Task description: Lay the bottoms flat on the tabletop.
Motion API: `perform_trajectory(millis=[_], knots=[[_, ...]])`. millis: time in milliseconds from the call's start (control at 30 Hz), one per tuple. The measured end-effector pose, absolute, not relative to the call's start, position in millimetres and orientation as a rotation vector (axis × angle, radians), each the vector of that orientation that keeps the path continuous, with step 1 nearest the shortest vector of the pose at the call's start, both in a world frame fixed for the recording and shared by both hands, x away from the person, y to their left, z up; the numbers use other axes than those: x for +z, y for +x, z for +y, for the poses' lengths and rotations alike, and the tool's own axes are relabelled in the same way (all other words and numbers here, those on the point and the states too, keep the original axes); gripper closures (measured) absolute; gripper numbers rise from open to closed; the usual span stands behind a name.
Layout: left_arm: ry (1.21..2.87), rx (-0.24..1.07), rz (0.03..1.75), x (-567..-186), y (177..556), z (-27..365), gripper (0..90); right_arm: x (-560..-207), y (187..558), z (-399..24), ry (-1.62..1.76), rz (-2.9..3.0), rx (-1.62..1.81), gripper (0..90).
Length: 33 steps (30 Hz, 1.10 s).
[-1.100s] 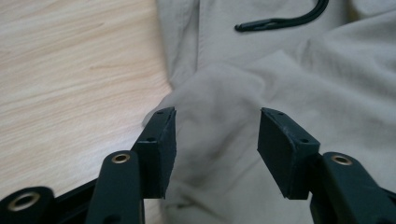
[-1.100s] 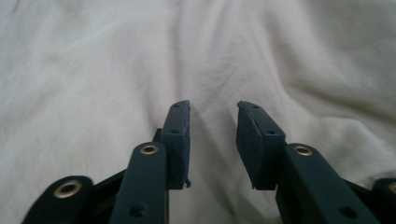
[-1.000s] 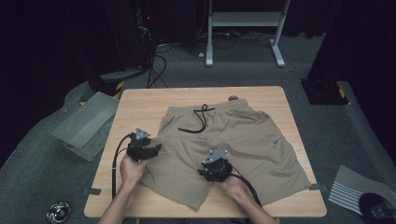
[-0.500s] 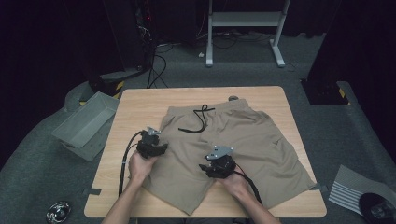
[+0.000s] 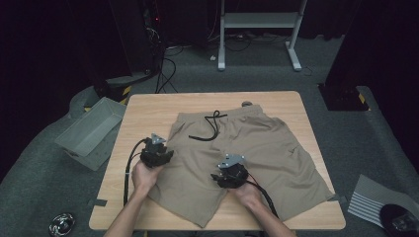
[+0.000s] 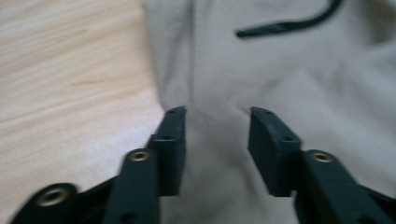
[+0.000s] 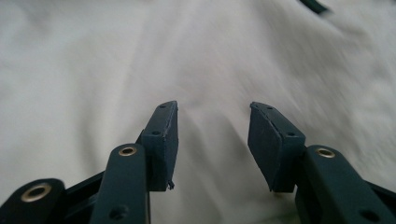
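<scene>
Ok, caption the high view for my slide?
Two handheld grippers, left gripper and right gripper, open over khaki shorts on wooden table.

Dark room, grey carpet (image 5: 306, 84), wooden table (image 5: 148, 106)

A wooden table (image 5: 148, 111) is set on grey carpet (image 5: 346, 133). Left of the table, a grey plastic bin (image 5: 89, 132) is tipped on the carpet. Beyond the table's far edge, a white metal stand (image 5: 257, 22) and loose cables (image 5: 170, 64) are seen. By the table's near left corner a small shiny round object (image 5: 62, 223) is lying; by its near right corner a striped sheet (image 5: 370, 202) is laid.
</scene>
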<state>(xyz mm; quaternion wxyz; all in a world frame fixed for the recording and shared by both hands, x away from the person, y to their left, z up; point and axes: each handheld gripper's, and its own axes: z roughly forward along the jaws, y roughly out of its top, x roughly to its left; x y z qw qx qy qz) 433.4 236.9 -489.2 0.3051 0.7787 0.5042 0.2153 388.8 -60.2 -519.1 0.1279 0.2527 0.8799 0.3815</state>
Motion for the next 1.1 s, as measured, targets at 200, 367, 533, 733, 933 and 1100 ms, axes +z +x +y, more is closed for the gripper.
perform_trajectory(millis=[200,367,533,733,933,1100], knots=[[1.984,0.542,1.449,-495,458,243,45.4,-516,390,-35,0.688,2.591,1.173,53.3],[1.943,0.491,1.534,-509,473,248,39.8,-517,387,-18,0.625,2.631,1.187,53.3],[1.96,0.507,1.551,-515,476,248,36.7,-522,381,-9,0.552,2.7,1.15,53.3],[1.963,0.552,1.558,-518,480,249,33.2,-525,369,-14,0.457,2.738,1.136,55.0],[2.004,0.541,1.571,-515,488,246,31.6,-525,357,-29,0.404,2.762,1.149,56.3],[1.995,0.557,1.584,-516,493,249,29.8,-525,349,-42,0.391,2.77,1.158,56.7]])
